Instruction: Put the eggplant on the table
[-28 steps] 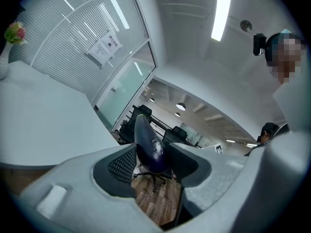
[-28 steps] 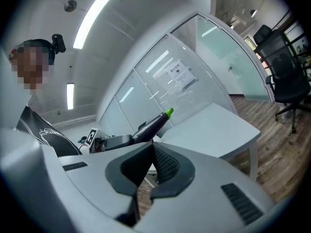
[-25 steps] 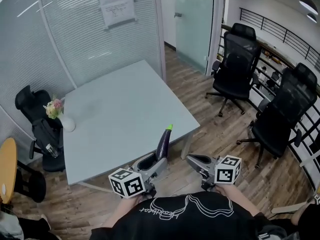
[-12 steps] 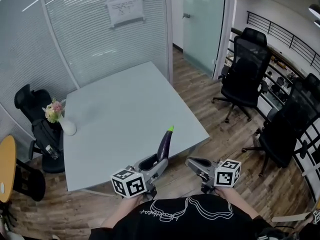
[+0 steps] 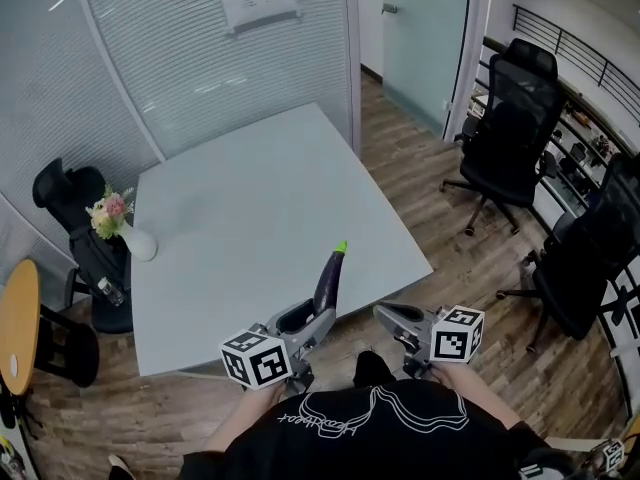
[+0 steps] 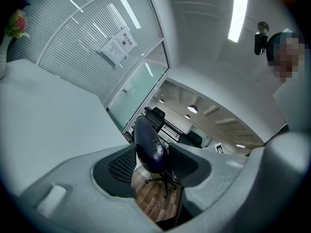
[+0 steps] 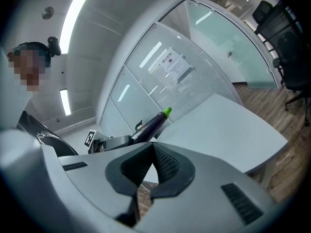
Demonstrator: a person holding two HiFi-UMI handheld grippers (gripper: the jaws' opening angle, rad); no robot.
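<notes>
A dark purple eggplant (image 5: pixel 328 280) with a green tip stands nearly upright in my left gripper (image 5: pixel 305 320), which is shut on its lower end. It hangs just over the near edge of the pale grey table (image 5: pixel 250 208). In the left gripper view the eggplant (image 6: pixel 149 147) sits between the two black pads. My right gripper (image 5: pixel 388 318) is beside it to the right, off the table's near corner, shut with nothing in it. From the right gripper view the pads meet at the right gripper's tip (image 7: pixel 151 147), with the eggplant (image 7: pixel 153 122) and table (image 7: pixel 228 125) beyond.
A white vase of flowers (image 5: pixel 125 233) stands at the table's left edge. Black office chairs (image 5: pixel 510 133) stand on the wood floor to the right, another chair (image 5: pixel 75 218) at the left. A round wooden table (image 5: pixel 15 328) is at far left. Glass walls lie behind.
Both grippers have come closer to the table's near edge, with the eggplant still held upright in the left one. The table now sits nearer in the head view.
</notes>
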